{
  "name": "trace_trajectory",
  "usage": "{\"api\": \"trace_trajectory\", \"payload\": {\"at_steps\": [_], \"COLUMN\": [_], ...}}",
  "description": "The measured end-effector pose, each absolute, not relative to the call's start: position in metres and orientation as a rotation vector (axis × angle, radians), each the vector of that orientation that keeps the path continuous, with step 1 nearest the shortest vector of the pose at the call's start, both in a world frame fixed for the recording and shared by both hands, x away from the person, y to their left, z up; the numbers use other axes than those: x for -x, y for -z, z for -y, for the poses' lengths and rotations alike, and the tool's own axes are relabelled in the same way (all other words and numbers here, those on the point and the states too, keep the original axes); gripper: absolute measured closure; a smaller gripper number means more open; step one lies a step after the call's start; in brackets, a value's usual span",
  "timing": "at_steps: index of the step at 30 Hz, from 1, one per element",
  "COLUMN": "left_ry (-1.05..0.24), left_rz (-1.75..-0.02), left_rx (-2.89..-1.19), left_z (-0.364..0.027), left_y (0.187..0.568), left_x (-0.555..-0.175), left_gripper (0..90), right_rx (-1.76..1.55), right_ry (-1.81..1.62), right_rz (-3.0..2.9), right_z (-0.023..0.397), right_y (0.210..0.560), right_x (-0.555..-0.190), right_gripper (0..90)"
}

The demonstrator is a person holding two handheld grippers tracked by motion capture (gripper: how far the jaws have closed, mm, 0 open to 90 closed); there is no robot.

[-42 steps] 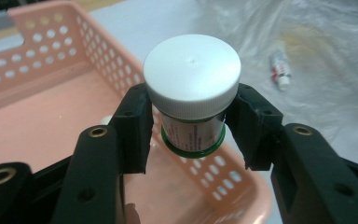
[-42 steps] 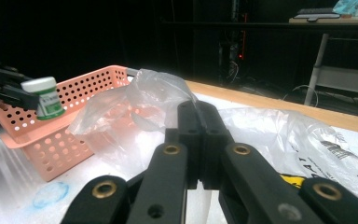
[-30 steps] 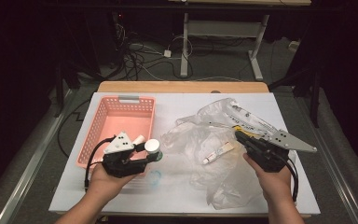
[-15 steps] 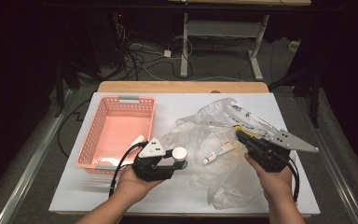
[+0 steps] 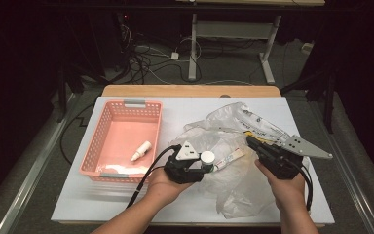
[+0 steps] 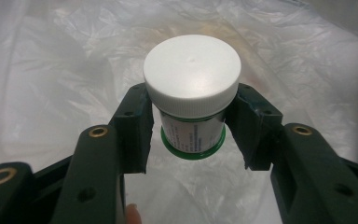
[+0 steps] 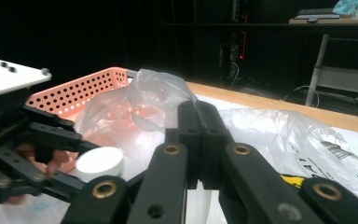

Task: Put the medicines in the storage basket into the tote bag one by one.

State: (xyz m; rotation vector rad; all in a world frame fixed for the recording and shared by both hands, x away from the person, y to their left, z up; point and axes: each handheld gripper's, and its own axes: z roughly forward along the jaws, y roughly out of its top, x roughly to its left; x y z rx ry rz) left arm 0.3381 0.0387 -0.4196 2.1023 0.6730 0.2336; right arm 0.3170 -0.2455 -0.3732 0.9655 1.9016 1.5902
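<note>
High view: left gripper [image 5: 200, 165] sits near table centre, toward 6 o'clock, its jaws clamped on a small jar [image 5: 207, 157] with a white screw cap. Left gripper view confirms it: both pads [image 6: 137, 126] press the jar's sides just under the cap, jar [image 6: 192, 93] upright between them, green base ring showing below. Label print on the jar too small to read. A fingertip is cut off at the bottom edge of this view.

Under and beyond the jar lies crumpled clear plastic bag [image 5: 233, 141], spread from centre out to 3 o'clock. Its folds blur together; where one layer ends and the next starts cannot be made out. Black print and a yellow patch on the bag [image 7: 307, 140] in the right gripper view, partly cut by the frame.

Right gripper [image 5: 253, 142] at 4 o'clock of the table, grey plate pointing toward 3. In the right gripper view its jaws stand pressed together, and a fold of bag film rises right at their tips; whether film is pinched between them I cannot tell, as the tips hide the contact.

A thin white stick-like item [image 5: 228, 160] lies on the bag just at 3 o'clock of the jar; markings illegible.

Pink basket [image 5: 108, 127] at 9 o'clock of the left gripper, holding a small white dropper-like bottle [image 5: 140, 150] lying on its side. Basket's near rim is partly hidden by the cable.

Room beyond the table is dark; only cables and desk legs are discernible.
</note>
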Motion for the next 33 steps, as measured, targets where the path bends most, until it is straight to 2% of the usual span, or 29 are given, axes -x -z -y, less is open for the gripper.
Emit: {"api": "trace_trajectory", "payload": {"at_steps": [9,28,33], "left_ry": [-0.248,-0.374,-0.355], "left_rz": [-0.718,-0.74,-0.786], "left_rx": [-2.101,-2.1,-2.073], "left_z": [-0.019,0.021,0.028], "left_y": [0.433,0.456,0.463], "left_x": [-0.362,-0.397,-0.402], "left_gripper": [51.0,50.9,50.8], "right_rx": [-0.967,-0.98,-0.983], "right_ry": [-1.595,-1.59,-1.589], "right_rz": [-1.906,-1.913,-1.919], "right_z": [0.244,0.245,0.244], "right_y": [0.374,0.378,0.379], "right_x": [-0.318,-0.322,-0.322], "right_gripper": [90.0,90.0,90.0]}}
